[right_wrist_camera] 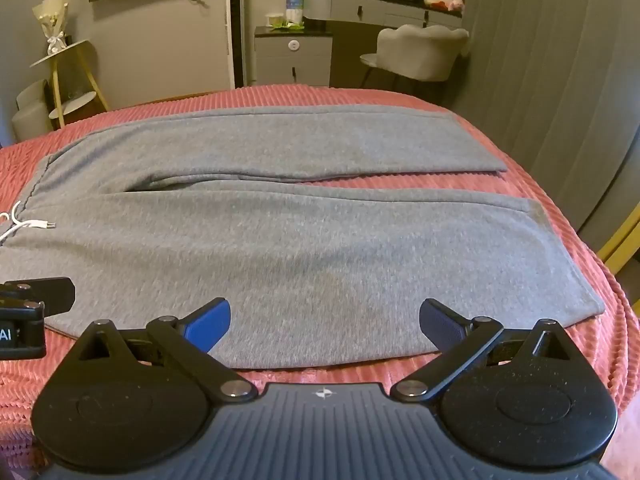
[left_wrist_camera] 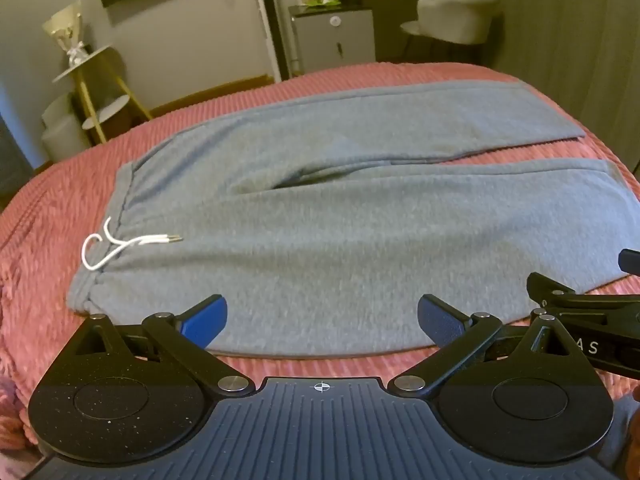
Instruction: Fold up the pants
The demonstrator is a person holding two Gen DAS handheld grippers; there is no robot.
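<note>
Pants lie flat on bed, legs apart, no fold yet. Left gripper & right gripper both spread wide, nothing pinched.

One pair of pants, two grippers.

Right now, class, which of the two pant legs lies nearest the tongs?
The near leg, its long edge just before both open tongs, left and right. The far leg lies beyond it.

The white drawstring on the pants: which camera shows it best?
The left wrist view: the whole white drawstring lies looped at the waistband. The right wrist view catches only its ends at the picture's left edge.
</note>
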